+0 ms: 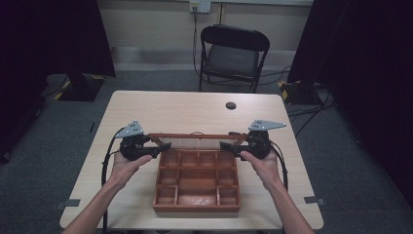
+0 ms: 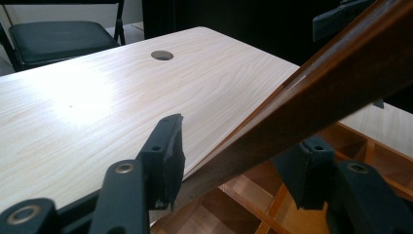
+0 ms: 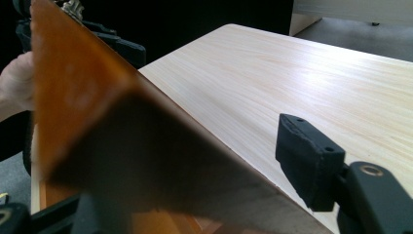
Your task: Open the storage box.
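A hinged wooden lid (image 1: 192, 137) stands raised at the far edge of a compartmented wooden organiser box (image 1: 197, 183), which sits on the near half of the worktop (image 1: 146, 105). The left gripper (image 1: 165, 146) straddles the lid's left end, its jaws spread with the panel between them and a gap visible at each pad. The right gripper (image 1: 225, 145) brackets the lid's right end, jaws likewise apart; one jaw is hidden behind the blurred panel, so contact there cannot be confirmed. The step in hand looks like taking hold of the lid from both ends; the next move calls for both grippers to pinch evenly before swinging it. Beyond the box, a black folding chair (image 1: 233, 56) faces the worktop.
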Tool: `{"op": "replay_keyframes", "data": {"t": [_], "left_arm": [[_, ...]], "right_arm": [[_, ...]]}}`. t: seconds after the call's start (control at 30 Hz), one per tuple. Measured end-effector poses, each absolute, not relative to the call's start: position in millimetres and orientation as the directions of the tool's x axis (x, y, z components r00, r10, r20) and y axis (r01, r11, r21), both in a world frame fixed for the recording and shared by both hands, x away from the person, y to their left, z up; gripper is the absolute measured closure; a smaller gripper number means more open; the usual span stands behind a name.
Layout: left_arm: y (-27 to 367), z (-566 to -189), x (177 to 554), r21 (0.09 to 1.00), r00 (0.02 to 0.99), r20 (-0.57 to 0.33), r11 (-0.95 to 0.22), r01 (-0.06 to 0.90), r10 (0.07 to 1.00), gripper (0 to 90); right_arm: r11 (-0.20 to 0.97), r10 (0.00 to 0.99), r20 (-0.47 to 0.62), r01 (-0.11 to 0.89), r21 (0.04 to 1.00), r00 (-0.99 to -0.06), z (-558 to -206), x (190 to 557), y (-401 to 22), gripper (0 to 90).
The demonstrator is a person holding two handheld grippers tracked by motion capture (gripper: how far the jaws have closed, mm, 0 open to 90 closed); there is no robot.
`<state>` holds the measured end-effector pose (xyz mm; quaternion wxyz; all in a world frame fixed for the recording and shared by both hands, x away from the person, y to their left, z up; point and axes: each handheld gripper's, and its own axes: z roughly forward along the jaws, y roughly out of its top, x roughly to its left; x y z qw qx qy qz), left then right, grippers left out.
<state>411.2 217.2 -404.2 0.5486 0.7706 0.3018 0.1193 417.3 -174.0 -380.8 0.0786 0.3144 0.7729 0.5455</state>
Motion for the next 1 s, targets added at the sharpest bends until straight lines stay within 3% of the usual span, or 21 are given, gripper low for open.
{"op": "replay_keyframes", "data": {"t": [1.0], "left_arm": [[214,-409,430,0.918,0.764,-0.179,-0.174,0.356,0.62,48.7]], "right_arm": [[0.196,0.609,0.249,0.448,0.873,-0.753,-400,443,-176,40.8]]}}
